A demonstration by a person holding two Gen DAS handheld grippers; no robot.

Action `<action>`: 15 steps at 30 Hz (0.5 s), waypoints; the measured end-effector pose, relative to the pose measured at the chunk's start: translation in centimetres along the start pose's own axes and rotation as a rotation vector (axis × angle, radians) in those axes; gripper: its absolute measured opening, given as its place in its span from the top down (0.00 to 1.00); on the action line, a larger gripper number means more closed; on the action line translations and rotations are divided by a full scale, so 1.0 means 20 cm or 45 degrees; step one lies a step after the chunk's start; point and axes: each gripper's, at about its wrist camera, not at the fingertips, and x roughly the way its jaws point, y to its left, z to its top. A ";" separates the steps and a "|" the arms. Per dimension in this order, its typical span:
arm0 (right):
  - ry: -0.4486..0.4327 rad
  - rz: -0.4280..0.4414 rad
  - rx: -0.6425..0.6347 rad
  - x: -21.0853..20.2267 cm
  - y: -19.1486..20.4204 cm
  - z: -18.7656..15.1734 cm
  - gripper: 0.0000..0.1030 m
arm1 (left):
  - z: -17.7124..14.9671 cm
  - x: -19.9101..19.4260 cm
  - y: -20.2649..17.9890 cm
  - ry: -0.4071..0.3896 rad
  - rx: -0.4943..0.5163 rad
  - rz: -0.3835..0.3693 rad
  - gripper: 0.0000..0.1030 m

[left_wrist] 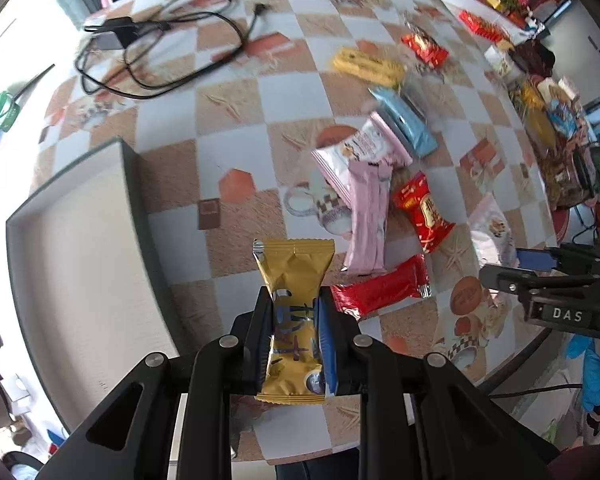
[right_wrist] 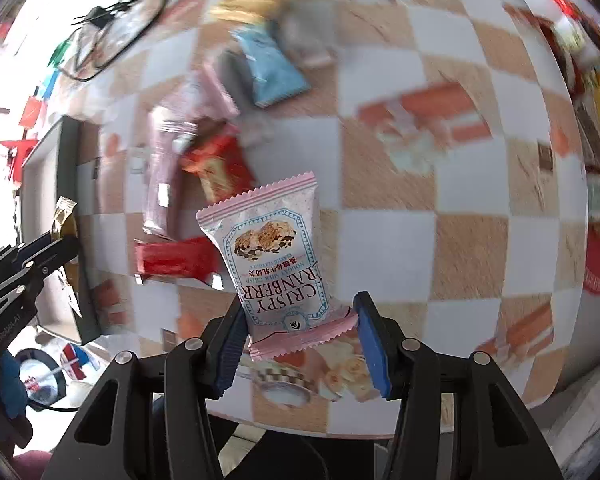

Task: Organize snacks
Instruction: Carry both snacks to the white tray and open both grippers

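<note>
While the pile of loose snacks [left_wrist: 380,184] is lying on the checked counter [left_wrist: 236,92], a gold packet [left_wrist: 294,312] is being gripped by the left hand-held gripper [left_wrist: 294,320], just beside the tray [left_wrist: 80,248]. A pink-edged cranberry packet [right_wrist: 276,264] is sitting between the parted jaws of the right hand-held gripper [right_wrist: 300,344]; whether it is being pinched cannot be told. Step judged: transfer. Next, the gold packet is to be carried over the tray rim and released.

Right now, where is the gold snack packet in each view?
Left wrist view: the gold packet stands bottom centre, clamped between the left gripper's fingers.
Right wrist view: the same packet shows at the far left edge, sticking up from the other gripper, in front of the box.
Shared landmark: the open box, left of the packet in both views.
</note>
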 end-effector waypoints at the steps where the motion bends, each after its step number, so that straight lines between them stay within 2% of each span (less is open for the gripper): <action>1: -0.008 -0.001 -0.024 -0.02 0.04 0.01 0.48 | -0.01 -0.01 0.01 -0.007 -0.010 0.002 0.77; 7: -0.029 0.005 -0.157 -0.08 0.27 0.11 0.48 | -0.05 -0.10 0.18 -0.058 -0.119 0.014 0.77; 15: -0.034 0.010 -0.390 -0.06 0.72 0.23 0.48 | -0.17 -0.18 0.49 -0.108 -0.314 0.055 0.77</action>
